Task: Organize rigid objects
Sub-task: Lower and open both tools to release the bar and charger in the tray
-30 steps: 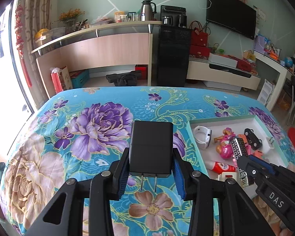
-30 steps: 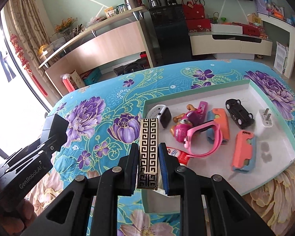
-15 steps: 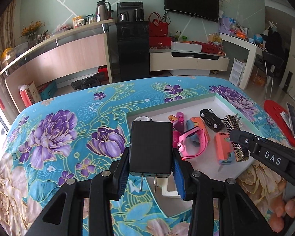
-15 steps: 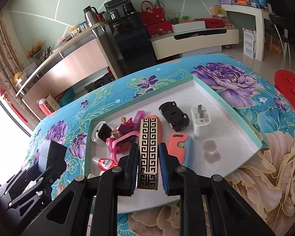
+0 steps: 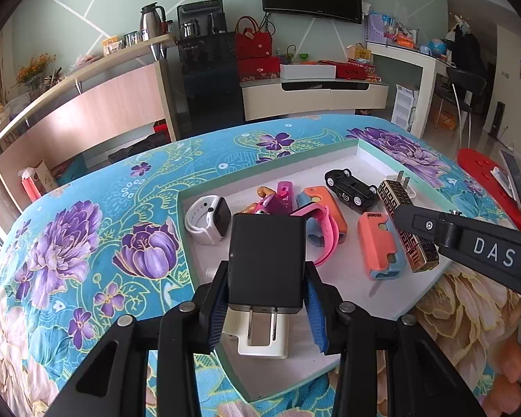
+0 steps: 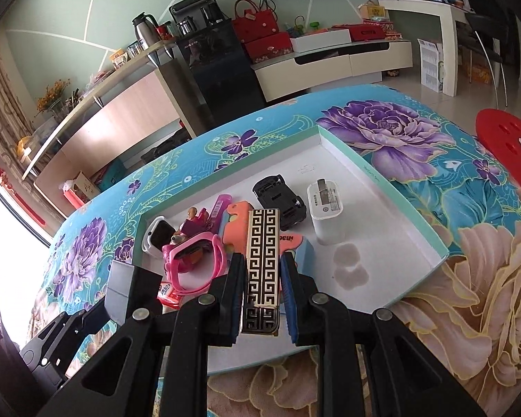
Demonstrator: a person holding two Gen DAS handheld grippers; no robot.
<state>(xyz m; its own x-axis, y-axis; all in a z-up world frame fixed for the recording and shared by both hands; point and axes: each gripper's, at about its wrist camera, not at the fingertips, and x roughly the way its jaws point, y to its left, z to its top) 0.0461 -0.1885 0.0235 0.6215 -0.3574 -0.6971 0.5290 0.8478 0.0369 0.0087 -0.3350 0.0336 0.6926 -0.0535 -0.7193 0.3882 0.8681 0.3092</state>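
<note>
Table: your round table with the blue flowered cloth (image 5: 87, 229) carried the tray.
Tray: the flat white tray with the green rim (image 6: 392, 187) lay in front of and under both of your tools, and it already held small toys and watches.
Left tool: your left gripper (image 5: 265, 307) was pressed tight on the black square plug charger (image 5: 265, 260), prongs pointing back at you, above the near left part of the tray.
Right tool: your right gripper (image 6: 262, 297) was clamped on the long gold and black patterned lighter (image 6: 262, 264).
Long way: the lighter pointed straight out along the fingers, over the tray's near middle.
Bare spot: I think the open white floor to the right of the lighter, by the white plug block (image 6: 326, 213), was closer to your right tool.
</note>
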